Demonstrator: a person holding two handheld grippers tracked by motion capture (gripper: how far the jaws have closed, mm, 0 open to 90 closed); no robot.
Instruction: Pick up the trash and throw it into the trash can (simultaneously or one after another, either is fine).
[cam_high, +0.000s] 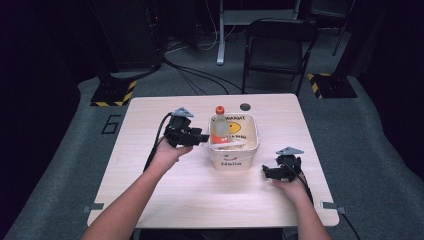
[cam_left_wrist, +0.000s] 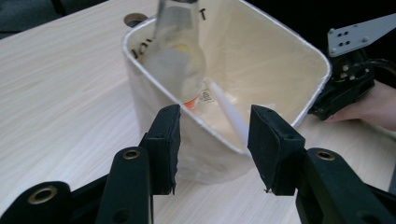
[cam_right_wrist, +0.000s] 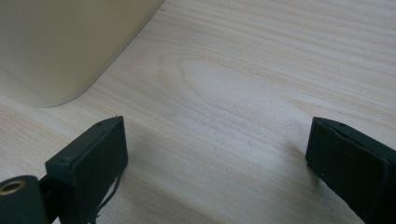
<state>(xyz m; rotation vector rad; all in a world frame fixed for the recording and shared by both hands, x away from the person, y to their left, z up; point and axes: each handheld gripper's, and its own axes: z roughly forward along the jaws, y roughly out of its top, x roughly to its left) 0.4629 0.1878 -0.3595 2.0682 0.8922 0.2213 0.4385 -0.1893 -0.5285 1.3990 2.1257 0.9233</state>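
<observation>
Forearms: two bare forearms enter from the bottom edge of the high view, nearest the camera, each hand gripping a black tool.
Left gripper (cam_high: 204, 137): held just left of the tub, jaws spread with nothing between them (the tub's near corner and rim show through the gap in the left gripper view).
Left pads (cam_left_wrist: 164, 144): black and blocky, standing apart just short of the tub's rim, not touching it.
Tub (cam_high: 252, 145): a cream, square, rounded-corner container in the middle of the table (cam_high: 165, 200).
Bottle (cam_high: 219, 127): clear plastic with an orange cap, standing inside the tub at its left side, leaning a little; an orange band shows low on it.
White stick (cam_left_wrist: 231, 116): a pale strip lying slanted inside the tub, beside the bottle.
Writing: black letters run along the tub's inner far wall above a yellow smiley face, and a short word on the outer front wall; both too small and blurred to read surely.
Right gripper (cam_high: 266, 172): resting low on the table right of the tub, jaws wide apart over bare wood.
Cut off: the bottle's top leaves the left gripper view; the tub shows as a corner in the right gripper view.
Folding chair (cam_high: 280, 47): dark, beyond the table.
</observation>
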